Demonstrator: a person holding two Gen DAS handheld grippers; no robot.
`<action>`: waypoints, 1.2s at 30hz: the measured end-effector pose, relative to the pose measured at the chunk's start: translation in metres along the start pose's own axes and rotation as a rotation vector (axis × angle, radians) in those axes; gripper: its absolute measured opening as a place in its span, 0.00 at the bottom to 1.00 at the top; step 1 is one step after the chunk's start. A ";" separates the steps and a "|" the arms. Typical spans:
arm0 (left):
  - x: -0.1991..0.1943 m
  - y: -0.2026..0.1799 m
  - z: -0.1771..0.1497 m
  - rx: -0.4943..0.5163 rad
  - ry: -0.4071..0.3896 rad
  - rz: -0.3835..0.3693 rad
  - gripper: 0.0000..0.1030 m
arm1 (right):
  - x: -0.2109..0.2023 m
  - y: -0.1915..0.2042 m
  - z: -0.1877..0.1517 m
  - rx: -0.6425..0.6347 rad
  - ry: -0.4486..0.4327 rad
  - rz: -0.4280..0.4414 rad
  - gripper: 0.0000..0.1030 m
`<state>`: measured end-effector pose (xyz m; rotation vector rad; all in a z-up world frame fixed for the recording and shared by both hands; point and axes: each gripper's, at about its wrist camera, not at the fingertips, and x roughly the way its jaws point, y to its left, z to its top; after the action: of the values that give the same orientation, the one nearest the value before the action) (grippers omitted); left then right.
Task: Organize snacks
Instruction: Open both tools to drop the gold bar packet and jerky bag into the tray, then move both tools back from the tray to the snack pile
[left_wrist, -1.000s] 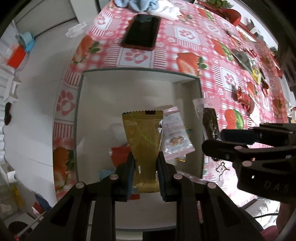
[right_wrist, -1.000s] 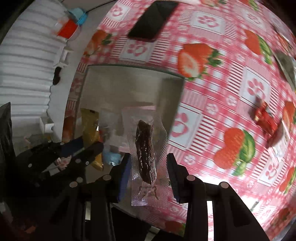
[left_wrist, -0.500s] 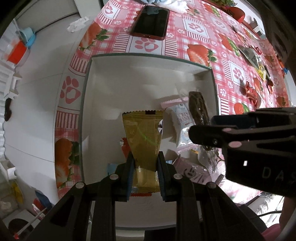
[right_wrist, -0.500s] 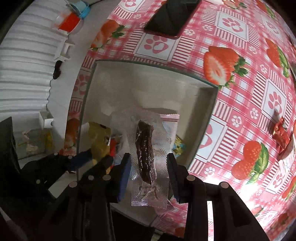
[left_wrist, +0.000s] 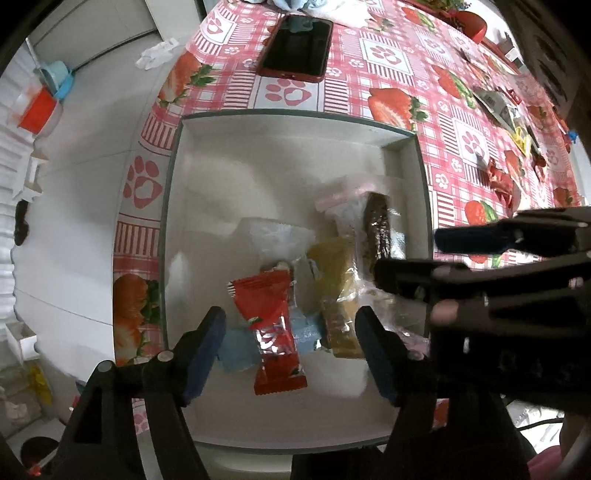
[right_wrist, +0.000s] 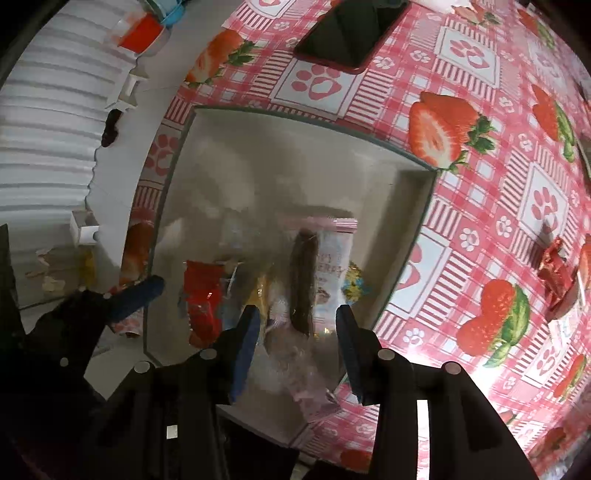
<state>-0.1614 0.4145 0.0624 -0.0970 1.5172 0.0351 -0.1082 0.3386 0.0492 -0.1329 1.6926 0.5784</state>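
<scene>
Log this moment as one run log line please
step: snacks dropped | left gripper: open over white box | right gripper: open | gold packet, brown stick packet: in box

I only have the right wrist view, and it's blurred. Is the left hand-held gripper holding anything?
Observer: No. The left hand-held gripper is open over the box, with nothing between its fingers.
Reviewer: Where is the yellow packet?
Observer: The yellow packet lies in the box, just right of the red packet.
Reviewer: Is anything under the red one?
Observer: Yes, a blue packet lies partly under it.
</scene>
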 end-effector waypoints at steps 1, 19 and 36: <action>0.000 -0.001 0.000 0.001 0.003 0.001 0.74 | -0.001 0.000 -0.001 -0.001 -0.003 -0.006 0.68; -0.009 -0.042 0.000 0.056 -0.005 0.008 0.75 | -0.054 -0.036 -0.032 0.028 -0.182 -0.160 0.83; -0.013 -0.088 0.006 0.141 -0.008 0.032 0.75 | -0.080 -0.081 -0.053 0.131 -0.242 -0.146 0.83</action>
<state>-0.1490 0.3282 0.0795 0.0403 1.5091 -0.0457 -0.1059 0.2260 0.1061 -0.0875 1.4664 0.3582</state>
